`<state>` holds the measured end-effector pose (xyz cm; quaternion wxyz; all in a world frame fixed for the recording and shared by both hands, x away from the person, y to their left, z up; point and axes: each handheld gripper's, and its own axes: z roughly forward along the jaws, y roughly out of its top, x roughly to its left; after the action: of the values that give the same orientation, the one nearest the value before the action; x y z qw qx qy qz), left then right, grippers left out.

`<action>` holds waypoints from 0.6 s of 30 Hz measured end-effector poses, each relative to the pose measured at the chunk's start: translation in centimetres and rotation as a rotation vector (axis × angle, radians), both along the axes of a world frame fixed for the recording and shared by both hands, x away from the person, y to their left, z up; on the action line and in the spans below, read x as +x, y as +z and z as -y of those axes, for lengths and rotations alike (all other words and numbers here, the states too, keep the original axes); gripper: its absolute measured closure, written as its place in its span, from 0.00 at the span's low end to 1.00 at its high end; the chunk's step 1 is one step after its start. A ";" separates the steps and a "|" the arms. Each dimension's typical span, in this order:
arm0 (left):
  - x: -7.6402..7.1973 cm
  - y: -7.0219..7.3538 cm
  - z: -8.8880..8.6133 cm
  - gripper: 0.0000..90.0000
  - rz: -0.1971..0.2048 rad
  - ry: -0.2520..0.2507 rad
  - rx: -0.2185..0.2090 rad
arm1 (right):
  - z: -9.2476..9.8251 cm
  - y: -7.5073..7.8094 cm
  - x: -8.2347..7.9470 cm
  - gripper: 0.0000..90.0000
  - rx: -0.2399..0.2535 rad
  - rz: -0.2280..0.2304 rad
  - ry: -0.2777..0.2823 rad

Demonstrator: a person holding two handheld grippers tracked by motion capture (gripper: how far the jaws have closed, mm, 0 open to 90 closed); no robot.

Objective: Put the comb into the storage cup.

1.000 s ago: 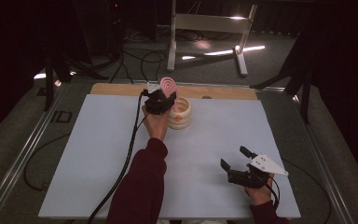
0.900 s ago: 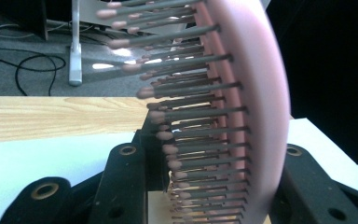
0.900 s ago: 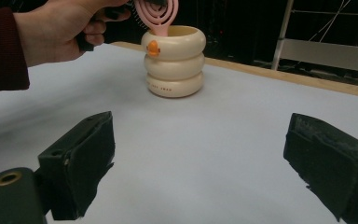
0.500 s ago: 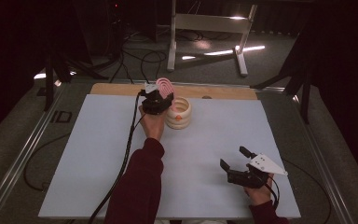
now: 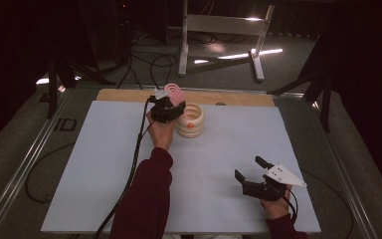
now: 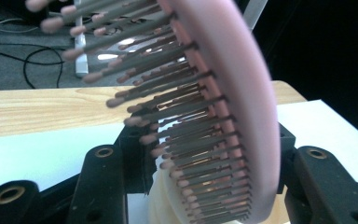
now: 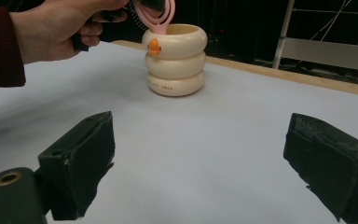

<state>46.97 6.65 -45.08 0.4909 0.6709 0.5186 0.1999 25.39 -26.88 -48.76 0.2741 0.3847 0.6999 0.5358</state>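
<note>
A white table top (image 5: 104, 184) carries a cream cup (image 5: 191, 120) shaped like three stacked rings, standing upright near the middle of the far edge, just in front of a wooden strip (image 5: 238, 98) that runs along that edge. The left gripper (image 5: 168, 107) hovers beside the cup's left rim with a pink hairbrush (image 5: 175, 93) between its jaws. The brush's lower end dips into the cup's mouth and its head rises above the rim. The jaws have just been opening. They stand slightly apart on either side of the brush, and it is hard to tell whether the pads touch it.

The right gripper (image 5: 251, 169) rests near the right front corner of the table top, well apart from the cup, with its jaws spread wide and nothing between them. Bare table lies between it and the cup.

Beyond the far edge, a dark floor holds loose cables (image 5: 151, 62) and a pale metal stand (image 5: 221, 30).

The left gripper view shows the brush (image 6: 223, 102) close up: a curved pink back and rows of dark bristles with pink tips. The right gripper view shows the cup (image 7: 175, 59) from the side, with a small orange beak on its top ring and small print on the bottom ring, and the hand (image 7: 58, 28) gripping the left gripper above it.
</note>
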 end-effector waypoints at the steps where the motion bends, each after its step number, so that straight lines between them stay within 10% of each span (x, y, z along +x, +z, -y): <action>1: 0.0 0.0 0.0 0.51 -0.002 0.000 0.001 | 0.0 0.0 0.0 0.10 0.001 0.001 0.000; 18: -0.5 0.5 -0.3 0.21 0.001 0.009 0.075 | -0.1 0.0 0.0 0.10 -0.005 0.002 0.002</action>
<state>46.47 6.91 -44.61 0.4648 0.6863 0.5135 0.2220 25.38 -26.75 -48.80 0.2752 0.3826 0.7015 0.5346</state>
